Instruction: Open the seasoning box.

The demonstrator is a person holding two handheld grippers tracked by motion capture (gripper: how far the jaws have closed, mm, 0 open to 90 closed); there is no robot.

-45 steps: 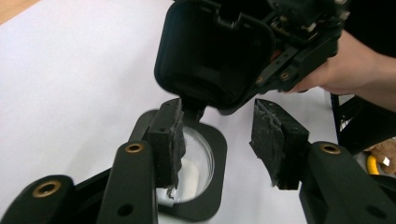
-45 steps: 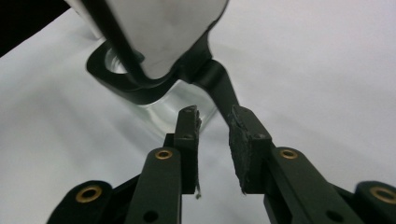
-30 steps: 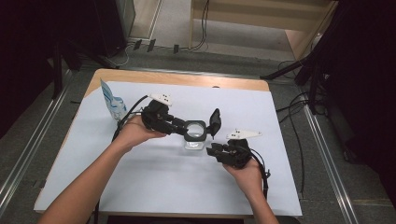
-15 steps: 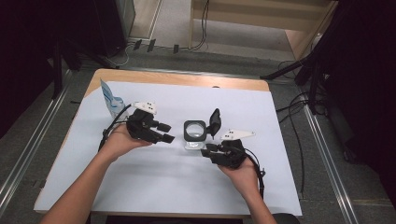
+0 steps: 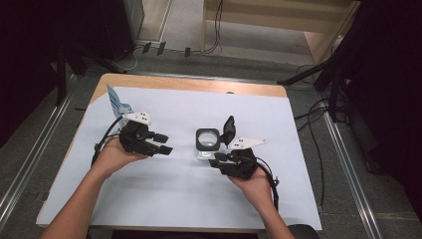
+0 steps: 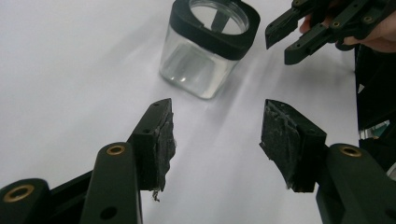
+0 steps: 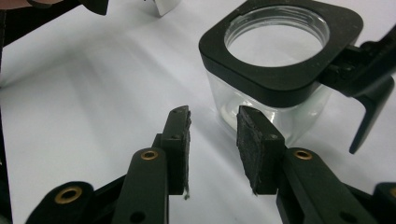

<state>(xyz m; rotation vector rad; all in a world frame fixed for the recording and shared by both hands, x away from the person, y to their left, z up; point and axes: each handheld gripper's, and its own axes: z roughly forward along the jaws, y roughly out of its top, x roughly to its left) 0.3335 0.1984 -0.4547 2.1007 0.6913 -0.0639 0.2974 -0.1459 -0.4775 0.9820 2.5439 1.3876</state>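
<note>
Glass jar (image 5: 207, 145) with a black collar and flipped-up lid (image 5: 228, 130) stands just ahead of the right gripper (image 5: 215, 160), whose jaws sit slightly parted with nothing between them. Well apart to its left, the left gripper (image 5: 165, 143) hangs spread and empty, bare white sheet (image 5: 164, 199) all round it. Since the earlier frame it has drawn back from the jar, its jaws just opening.

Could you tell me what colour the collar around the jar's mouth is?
Black, on a clear jar; the right gripper view shows its collar best.
</note>
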